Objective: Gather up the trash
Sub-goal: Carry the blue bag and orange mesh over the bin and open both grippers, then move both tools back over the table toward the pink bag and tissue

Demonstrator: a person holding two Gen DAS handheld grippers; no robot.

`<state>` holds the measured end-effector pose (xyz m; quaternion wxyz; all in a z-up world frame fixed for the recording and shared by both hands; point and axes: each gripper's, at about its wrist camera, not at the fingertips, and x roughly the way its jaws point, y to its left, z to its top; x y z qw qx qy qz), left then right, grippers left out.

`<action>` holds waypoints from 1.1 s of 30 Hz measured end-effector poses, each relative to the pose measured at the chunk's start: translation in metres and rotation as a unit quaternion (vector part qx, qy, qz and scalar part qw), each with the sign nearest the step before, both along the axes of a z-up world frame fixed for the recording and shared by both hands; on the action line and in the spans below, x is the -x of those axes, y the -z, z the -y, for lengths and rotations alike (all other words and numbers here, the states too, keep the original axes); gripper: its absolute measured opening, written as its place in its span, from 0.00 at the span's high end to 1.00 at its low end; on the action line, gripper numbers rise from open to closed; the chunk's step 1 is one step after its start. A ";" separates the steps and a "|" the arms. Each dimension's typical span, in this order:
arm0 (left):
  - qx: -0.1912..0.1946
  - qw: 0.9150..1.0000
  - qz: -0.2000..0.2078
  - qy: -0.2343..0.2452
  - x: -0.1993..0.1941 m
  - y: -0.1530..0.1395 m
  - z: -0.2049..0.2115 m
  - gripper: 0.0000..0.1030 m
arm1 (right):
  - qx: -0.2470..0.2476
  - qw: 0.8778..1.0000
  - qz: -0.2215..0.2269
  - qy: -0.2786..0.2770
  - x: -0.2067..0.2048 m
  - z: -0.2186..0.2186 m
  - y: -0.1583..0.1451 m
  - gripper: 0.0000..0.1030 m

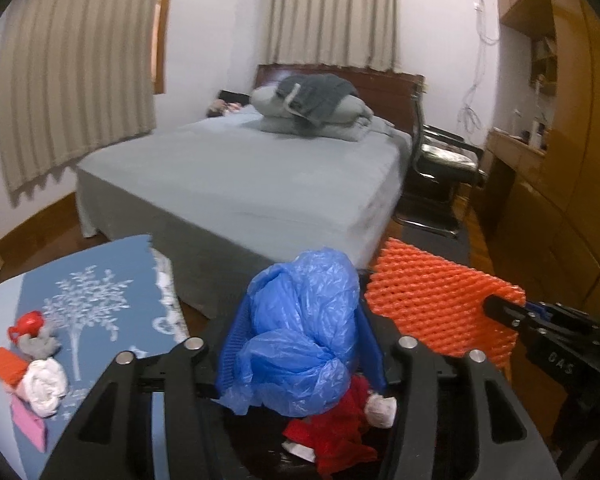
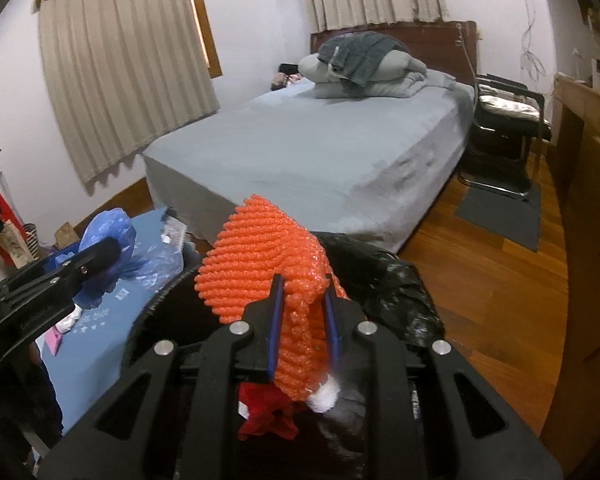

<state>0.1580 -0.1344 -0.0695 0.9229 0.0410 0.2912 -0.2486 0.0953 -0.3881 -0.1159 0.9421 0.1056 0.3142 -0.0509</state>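
My left gripper [image 1: 304,300] is shut on a crumpled blue plastic bag [image 1: 300,340], which fills the gap between its blue pads. It hangs over a bin lined with a black bag [image 2: 400,280]. Red crumpled trash [image 1: 340,432] and a white wad [image 1: 382,410] lie inside the bin. My right gripper [image 2: 302,284] is shut on an orange foam net [image 2: 260,256], also over the bin, just right of the left gripper. More trash lies on the blue patterned table [image 1: 112,280] at the left: a red item [image 1: 28,322], a grey wad [image 1: 40,344], a white wad [image 1: 46,388] and a pink piece [image 1: 30,424].
A bed with a grey sheet [image 1: 240,176] stands close behind the bin. A black chair [image 1: 444,156] and wooden cabinets [image 1: 560,200] line the right side. A grey mat [image 2: 500,212] lies on the wooden floor. Curtains hang on the far walls.
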 end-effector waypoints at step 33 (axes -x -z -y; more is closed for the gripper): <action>-0.040 0.969 0.025 -0.241 -0.002 0.007 -0.213 0.06 | -0.013 0.993 0.030 -0.115 -0.046 -0.130 -0.011 0.08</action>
